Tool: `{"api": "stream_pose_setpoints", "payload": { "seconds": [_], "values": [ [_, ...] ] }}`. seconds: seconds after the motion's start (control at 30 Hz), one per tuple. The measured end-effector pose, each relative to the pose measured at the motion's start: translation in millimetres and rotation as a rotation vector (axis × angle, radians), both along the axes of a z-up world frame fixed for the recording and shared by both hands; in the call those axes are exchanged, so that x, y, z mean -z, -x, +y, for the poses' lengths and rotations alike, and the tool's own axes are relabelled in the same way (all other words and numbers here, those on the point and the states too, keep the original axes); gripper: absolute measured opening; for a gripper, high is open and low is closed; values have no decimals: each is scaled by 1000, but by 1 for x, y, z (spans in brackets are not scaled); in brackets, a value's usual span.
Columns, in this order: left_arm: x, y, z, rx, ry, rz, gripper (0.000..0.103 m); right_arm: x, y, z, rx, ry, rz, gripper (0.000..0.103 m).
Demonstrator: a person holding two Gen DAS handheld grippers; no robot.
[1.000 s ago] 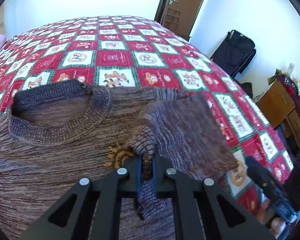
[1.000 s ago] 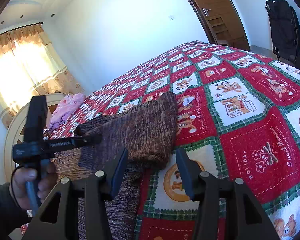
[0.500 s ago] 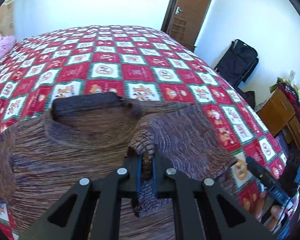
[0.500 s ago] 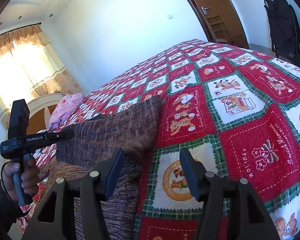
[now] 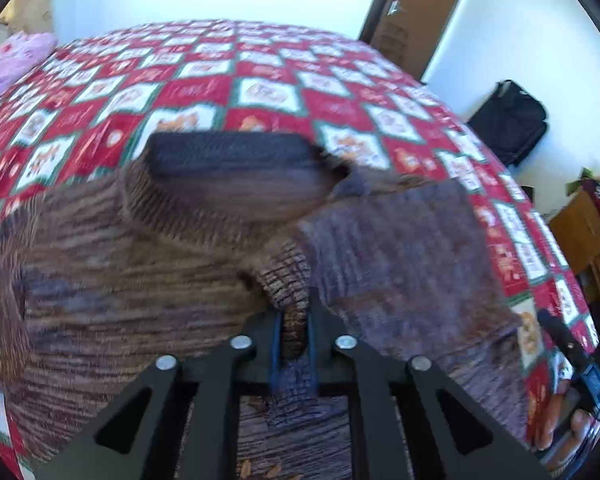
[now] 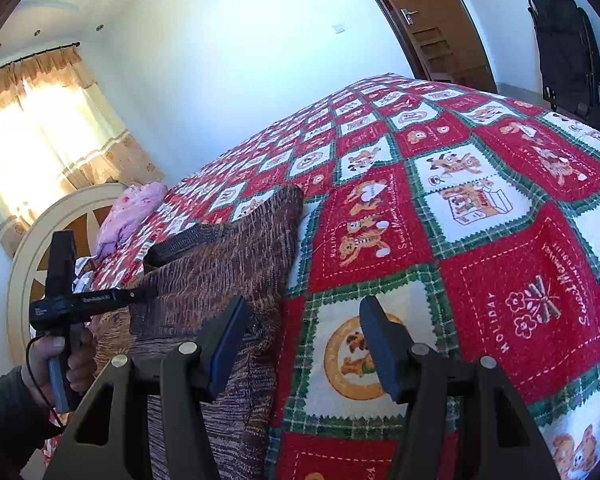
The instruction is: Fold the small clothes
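A small brown striped knit sweater (image 5: 140, 288) lies on the bed, its dark collar (image 5: 228, 152) facing away. My left gripper (image 5: 292, 344) is shut on the ribbed sleeve cuff (image 5: 288, 280) and holds the sleeve (image 5: 400, 248) folded across the sweater's chest. In the right wrist view the sweater (image 6: 228, 264) lies at the left, and the left gripper (image 6: 84, 304) shows in a hand above it. My right gripper (image 6: 304, 344) is open and empty, hovering over the sweater's right edge and the quilt.
A red, white and green Christmas quilt (image 6: 480, 240) covers the bed. A pink cloth (image 6: 132, 216) lies by the round headboard (image 6: 32, 248). A wooden door (image 5: 420, 8), a black bag (image 5: 508, 120) and wooden furniture (image 5: 580, 232) stand beyond the bed's right side.
My left gripper has carried the sleeve cuff leftward over the sweater's chest, laying the sleeve flatter. The right gripper has stayed open and shifted slightly.
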State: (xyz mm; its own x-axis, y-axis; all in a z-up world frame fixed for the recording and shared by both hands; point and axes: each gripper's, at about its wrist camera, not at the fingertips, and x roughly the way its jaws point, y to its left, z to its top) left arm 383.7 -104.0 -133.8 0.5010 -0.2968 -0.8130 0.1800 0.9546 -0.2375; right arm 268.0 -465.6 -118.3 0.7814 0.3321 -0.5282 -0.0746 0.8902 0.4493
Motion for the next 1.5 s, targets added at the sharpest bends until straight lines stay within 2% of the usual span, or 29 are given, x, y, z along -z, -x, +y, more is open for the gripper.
{"api": "stream_pose_setpoints", "payload": {
  "seconds": [0.03,0.1,0.13,0.17,0.2,0.23,0.33,0.4,0.47,0.53,0.6,0.63,0.77,0.83,0.93,1.03,1.13,1.17,1.23,1.37,1.43,1.5],
  "values": [
    [3,0,0,-7,-22,18,24,-1,0,1,3,9,0,60],
    [3,5,-1,0,-56,2,25,-4,-1,7,-10,39,1,60],
    [0,10,-1,3,-109,-19,31,-6,-3,12,-24,66,18,60],
    [-1,13,-2,3,-158,-34,39,-9,-6,19,-36,94,34,60],
    [-1,16,-2,2,-202,-47,56,-14,-8,26,-52,119,47,60],
    [-1,20,-1,-6,-247,-65,64,-19,-10,35,-79,131,49,60],
    [3,29,9,-13,-236,-70,64,-42,-22,69,-187,182,17,63],
    [7,34,16,-34,-209,-69,64,-45,-35,94,-242,233,27,65],
    [8,42,21,-52,-191,-78,64,-34,-53,112,-288,270,97,65],
    [5,54,26,-50,-179,-91,64,-11,-67,121,-280,305,201,65],
    [4,63,28,-41,-177,-96,64,7,-67,117,-275,280,252,66],
    [4,69,31,-33,-176,-97,64,6,-61,117,-268,286,219,66],
    [11,85,40,-16,-197,-116,65,-1,-46,124,-266,360,234,66],
    [10,91,44,-25,-204,-133,67,-12,-53,130,-251,329,248,66],
    [8,100,57,-58,-174,-124,67,-28,-68,150,-254,273,243,66],
    [4,109,68,-91,-187,-135,69,-29,-84,192,-283,332,236,66],
    [0,116,78,-120,-216,-162,83,-15,-94,224,-308,390,259,65],
    [-2,118,83,-133,-216,-170,83,-7,-95,232,-320,418,277,65],
    [-4,122,93,-143,-194,-169,84,5,-88,244,-321,484,287,66],
    [3,123,108,-172,-157,-151,87,-1,-69,253,-415,548,309,66],
    [11,122,111,-177,-148,-127,87,-12,-69,250,-458,500,338,65],
    [18,121,112,-178,-140,-101,87,-28,-76,240,-464,369,358,65]
  ]
}}
